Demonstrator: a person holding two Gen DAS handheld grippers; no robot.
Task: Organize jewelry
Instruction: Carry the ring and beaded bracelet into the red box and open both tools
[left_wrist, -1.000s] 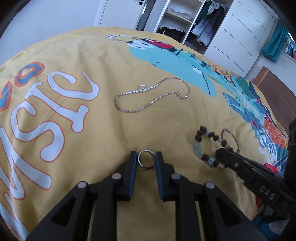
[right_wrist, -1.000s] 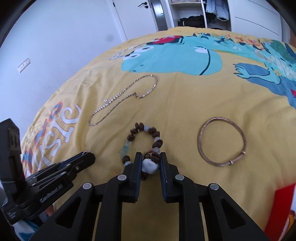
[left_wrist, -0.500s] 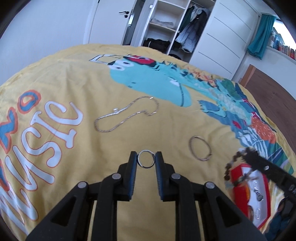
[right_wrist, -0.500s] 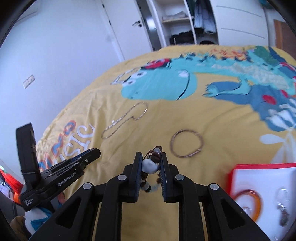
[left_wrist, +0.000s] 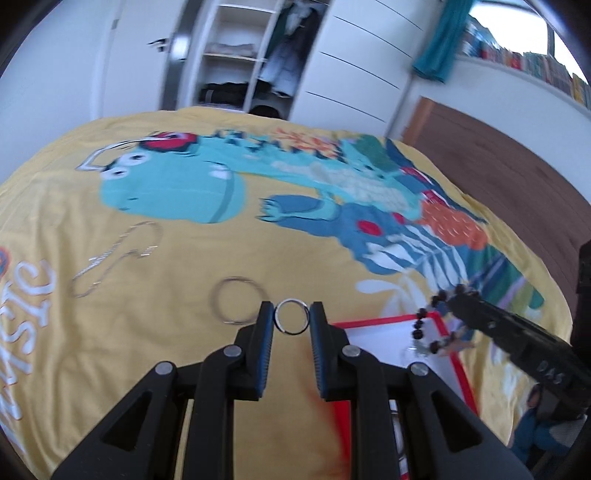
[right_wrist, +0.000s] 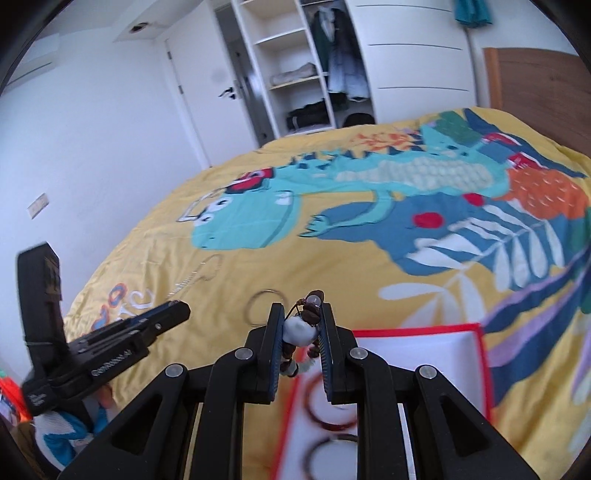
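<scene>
My left gripper (left_wrist: 291, 321) is shut on a small silver ring (left_wrist: 292, 322) and holds it above the yellow bedspread, beside the red-rimmed white tray (left_wrist: 384, 322). My right gripper (right_wrist: 302, 325) is shut on a brown and pale beaded bracelet (right_wrist: 301, 328); the bracelet also shows in the left wrist view (left_wrist: 424, 325), hanging over the tray (right_wrist: 417, 328). A thin bangle (left_wrist: 236, 304) and a silver chain necklace (left_wrist: 114, 258) lie on the bedspread.
The tray holds several rings or bangles (right_wrist: 332, 417). A wardrobe with open shelves (right_wrist: 295, 74) and a white door (right_wrist: 192, 96) stand beyond the bed. A wooden headboard (left_wrist: 498, 155) is at the right.
Both grippers have risen and moved right toward the tray, carrying the ring and the beaded bracelet. The bracelet now hangs over the tray.
</scene>
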